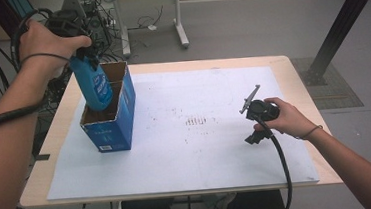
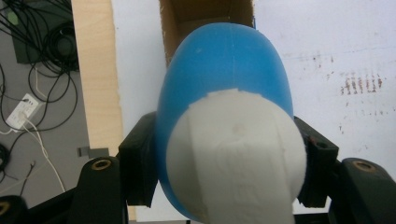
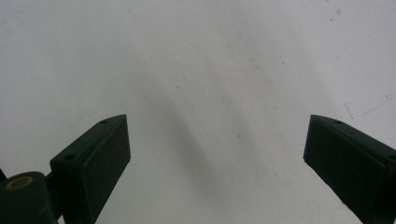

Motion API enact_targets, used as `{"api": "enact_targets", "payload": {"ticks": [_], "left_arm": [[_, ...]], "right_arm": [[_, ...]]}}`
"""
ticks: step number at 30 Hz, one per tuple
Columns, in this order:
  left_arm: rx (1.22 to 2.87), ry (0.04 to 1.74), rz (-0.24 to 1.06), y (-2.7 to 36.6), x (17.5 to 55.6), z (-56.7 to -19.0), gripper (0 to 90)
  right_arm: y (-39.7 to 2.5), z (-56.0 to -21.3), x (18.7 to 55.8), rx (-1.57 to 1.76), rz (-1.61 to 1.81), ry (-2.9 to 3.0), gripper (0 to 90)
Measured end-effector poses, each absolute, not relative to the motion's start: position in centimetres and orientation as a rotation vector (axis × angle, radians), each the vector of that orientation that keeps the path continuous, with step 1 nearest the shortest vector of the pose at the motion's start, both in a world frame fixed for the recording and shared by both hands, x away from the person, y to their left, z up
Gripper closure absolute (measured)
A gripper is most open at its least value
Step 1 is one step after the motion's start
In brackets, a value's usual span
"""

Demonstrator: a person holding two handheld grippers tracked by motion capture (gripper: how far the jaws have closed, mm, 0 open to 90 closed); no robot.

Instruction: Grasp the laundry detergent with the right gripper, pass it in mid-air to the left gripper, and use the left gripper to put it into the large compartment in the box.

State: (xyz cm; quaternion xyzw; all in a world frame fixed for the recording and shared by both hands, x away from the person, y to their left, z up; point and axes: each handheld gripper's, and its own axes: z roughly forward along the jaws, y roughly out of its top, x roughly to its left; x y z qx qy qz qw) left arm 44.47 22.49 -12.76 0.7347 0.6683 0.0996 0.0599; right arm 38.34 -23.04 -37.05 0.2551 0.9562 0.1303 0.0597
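My left gripper clamps the white cap end of the blue plastic bottle, whose base dips into the open blue cardboard box. I'd lower it straight, clear of the walls. My right gripper rests open on the white sheet.

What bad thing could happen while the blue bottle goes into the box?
1. The blue bottle hangs tilted over the cardboard box; its bottom might catch a wall or the divider and tip the box.
2. The left gripper grips only near the white cap, so the bottle may swing or slip.
3. The right gripper is far off, open, not steadying the box.
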Motion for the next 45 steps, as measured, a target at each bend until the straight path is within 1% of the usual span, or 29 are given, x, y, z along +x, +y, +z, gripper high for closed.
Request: {"api": "enact_targets", "payload": {"ticks": [13,29,45], "left_arm": [[2.185,2.095,0.252,23.0,44.5,-15.8,37.5],[2.183,2.149,0.170,22.7,45.0,-20.2,37.5],[2.197,2.176,0.110,22.7,44.8,-22.9,37.5]], "right_arm": [[-22.9,-37.4,38.3,0.762,0.405,2.900,7.5],[-22.8,-37.8,38.3,0.764,0.406,2.903,7.5],[-22.7,-38.1,38.2,0.767,0.411,2.907,7.5]]}}
